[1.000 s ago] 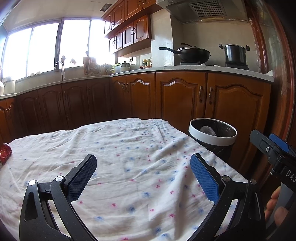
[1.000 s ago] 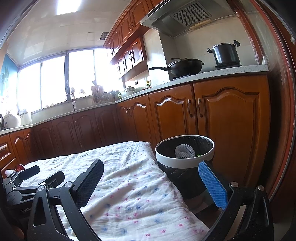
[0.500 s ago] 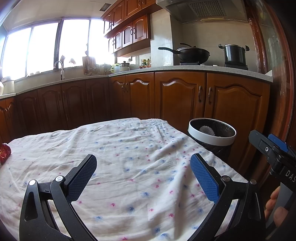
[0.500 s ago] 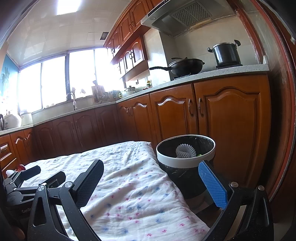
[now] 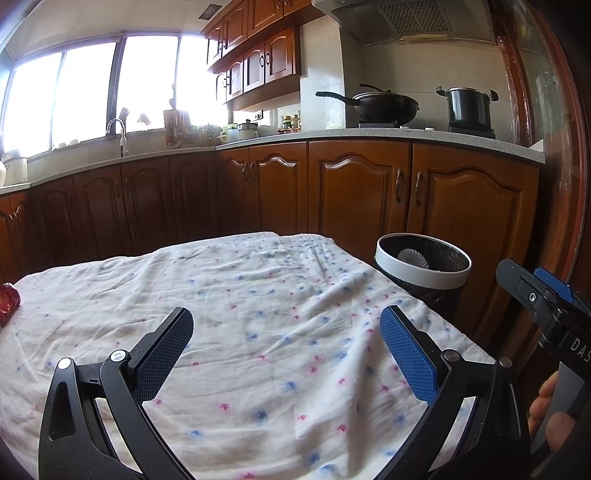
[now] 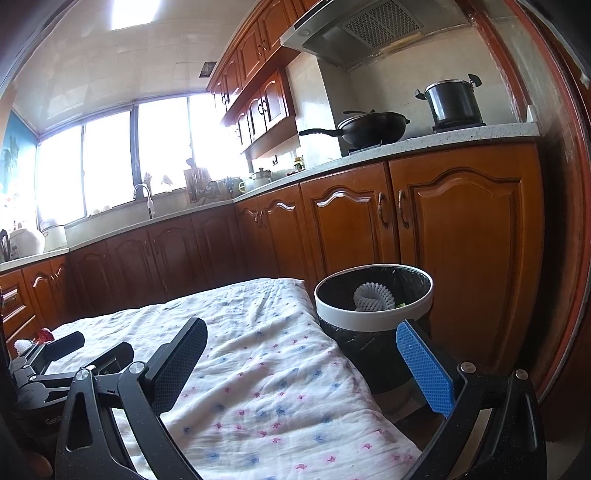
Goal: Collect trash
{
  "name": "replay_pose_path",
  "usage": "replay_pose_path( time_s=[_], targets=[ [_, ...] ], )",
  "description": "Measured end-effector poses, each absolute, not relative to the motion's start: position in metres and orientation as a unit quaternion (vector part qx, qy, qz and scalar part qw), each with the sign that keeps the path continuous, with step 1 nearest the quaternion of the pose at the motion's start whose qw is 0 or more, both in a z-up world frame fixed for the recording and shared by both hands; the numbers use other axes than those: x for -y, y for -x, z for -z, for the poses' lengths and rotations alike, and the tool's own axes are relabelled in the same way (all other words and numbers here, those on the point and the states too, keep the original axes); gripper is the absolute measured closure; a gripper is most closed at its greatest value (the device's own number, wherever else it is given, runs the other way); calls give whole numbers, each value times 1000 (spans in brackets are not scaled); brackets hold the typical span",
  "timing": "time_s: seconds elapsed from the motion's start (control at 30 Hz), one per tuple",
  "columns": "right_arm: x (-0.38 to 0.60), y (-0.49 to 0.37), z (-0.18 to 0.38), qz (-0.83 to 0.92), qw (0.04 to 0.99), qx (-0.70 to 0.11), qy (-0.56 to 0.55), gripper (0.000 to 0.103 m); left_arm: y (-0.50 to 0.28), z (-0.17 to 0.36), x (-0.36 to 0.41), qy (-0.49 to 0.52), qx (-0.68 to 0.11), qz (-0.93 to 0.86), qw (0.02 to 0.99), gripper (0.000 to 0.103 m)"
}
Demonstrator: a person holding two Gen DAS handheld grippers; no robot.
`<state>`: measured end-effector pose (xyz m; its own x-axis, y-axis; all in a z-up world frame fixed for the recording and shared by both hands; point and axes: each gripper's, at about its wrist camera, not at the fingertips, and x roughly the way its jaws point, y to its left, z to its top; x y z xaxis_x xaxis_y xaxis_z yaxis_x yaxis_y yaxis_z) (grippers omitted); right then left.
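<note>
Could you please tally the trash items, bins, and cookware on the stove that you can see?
Trash in the bin: 1, white foam net
Trash on the table: 2, red wrapper and a small white piece
Trash bin: 1
Stove cookware: 2, wok and pot
Total: 6

Home kitchen: wood cabinets [image 5: 354,192], sink faucet [image 5: 117,129], wok [image 5: 384,105] and pot [image 5: 467,107] on stove, range hood [image 6: 354,31].
</note>
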<state>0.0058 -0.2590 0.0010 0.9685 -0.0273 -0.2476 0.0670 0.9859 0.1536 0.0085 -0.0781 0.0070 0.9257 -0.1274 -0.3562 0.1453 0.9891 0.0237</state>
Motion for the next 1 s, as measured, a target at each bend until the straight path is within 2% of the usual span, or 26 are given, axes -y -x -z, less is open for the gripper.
replay_pose_path(
  time_s=[1.0],
  targets=[
    [262, -15, 1, 19, 986, -143, -84, 0, -18, -3, 68, -12, -194, 75, 978, 0]
  ],
)
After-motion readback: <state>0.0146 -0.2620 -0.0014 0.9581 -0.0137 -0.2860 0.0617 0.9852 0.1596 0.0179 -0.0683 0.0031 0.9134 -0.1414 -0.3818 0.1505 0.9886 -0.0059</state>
